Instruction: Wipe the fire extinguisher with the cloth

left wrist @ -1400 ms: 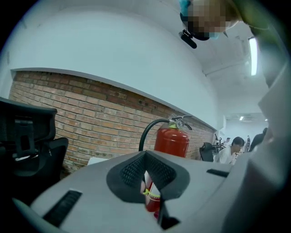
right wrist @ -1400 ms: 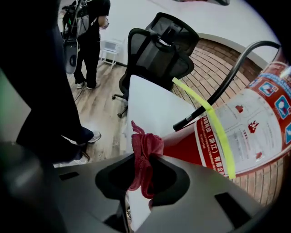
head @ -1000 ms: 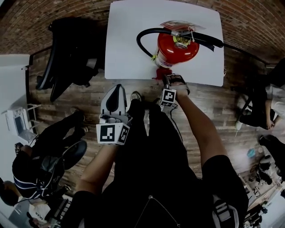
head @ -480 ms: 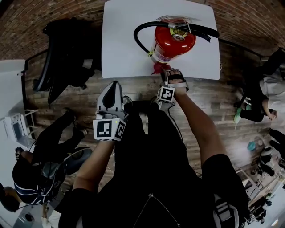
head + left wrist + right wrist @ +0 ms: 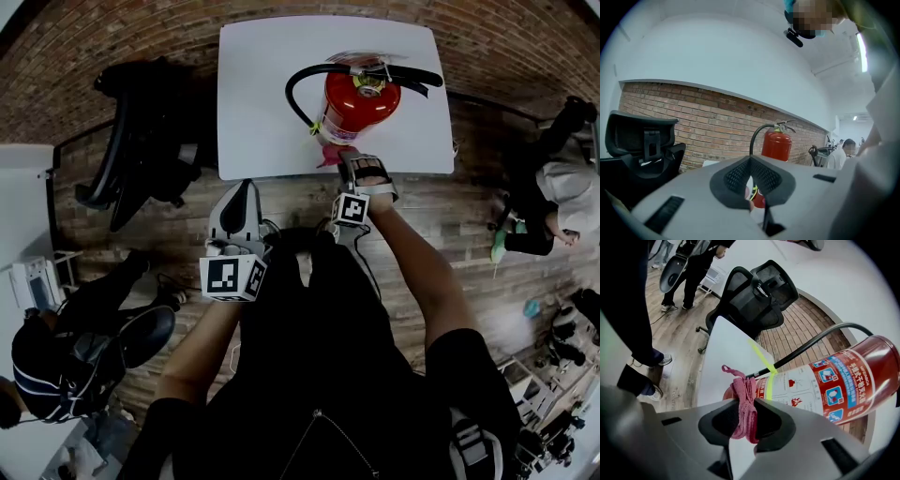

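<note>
1. Right gripper view shows the fire extinguisher [image 5: 834, 380] standing on the white surface [image 5: 721, 350]. Its red body and printed label lie just past the cloth.
2. Bunched into a wad, the pink cloth [image 5: 743, 401] is pinched between the closed fingers [image 5: 774, 420] of the right gripper [image 5: 745, 423]. Its free end sits at the extinguisher's lower body, though I cannot tell whether it actually touches.
3. Only a narrow wad sticks out, so a good wipe likely means pressing it firmly onto the cylinder and making long strokes up its side.
4. A black hose [image 5: 811, 345] and a yellow-green tie [image 5: 769, 376] run along the extinguisher just beside the cloth. Strokes should skirt them so the wad does not snag.
5. Well short of the extinguisher, the left gripper [image 5: 242, 192] hangs with its fingers shut on nothing. It could steady the top, since a hard push might tip the upright cylinder.
</note>
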Tool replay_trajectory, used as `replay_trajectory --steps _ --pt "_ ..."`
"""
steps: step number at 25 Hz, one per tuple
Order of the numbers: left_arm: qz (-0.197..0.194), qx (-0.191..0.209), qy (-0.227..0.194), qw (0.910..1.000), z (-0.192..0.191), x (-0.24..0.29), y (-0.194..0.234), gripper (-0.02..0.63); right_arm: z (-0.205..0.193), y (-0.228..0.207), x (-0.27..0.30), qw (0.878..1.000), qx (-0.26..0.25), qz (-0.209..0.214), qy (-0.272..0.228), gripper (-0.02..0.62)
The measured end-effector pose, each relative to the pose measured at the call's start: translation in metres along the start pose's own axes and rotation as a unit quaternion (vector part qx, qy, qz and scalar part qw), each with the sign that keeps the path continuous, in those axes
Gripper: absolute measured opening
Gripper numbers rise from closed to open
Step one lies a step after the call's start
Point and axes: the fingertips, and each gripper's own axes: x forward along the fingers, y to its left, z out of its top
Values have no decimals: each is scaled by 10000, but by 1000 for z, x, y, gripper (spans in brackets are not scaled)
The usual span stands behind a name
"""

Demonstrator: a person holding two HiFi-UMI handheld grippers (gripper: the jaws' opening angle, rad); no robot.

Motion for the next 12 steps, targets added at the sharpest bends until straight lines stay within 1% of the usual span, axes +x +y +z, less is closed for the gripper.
replay_trajectory --steps 12 --pt "-108 -1 -220 9997 28 -5 -2 30 9 -38 -33 9997 37 -256 -6 97"
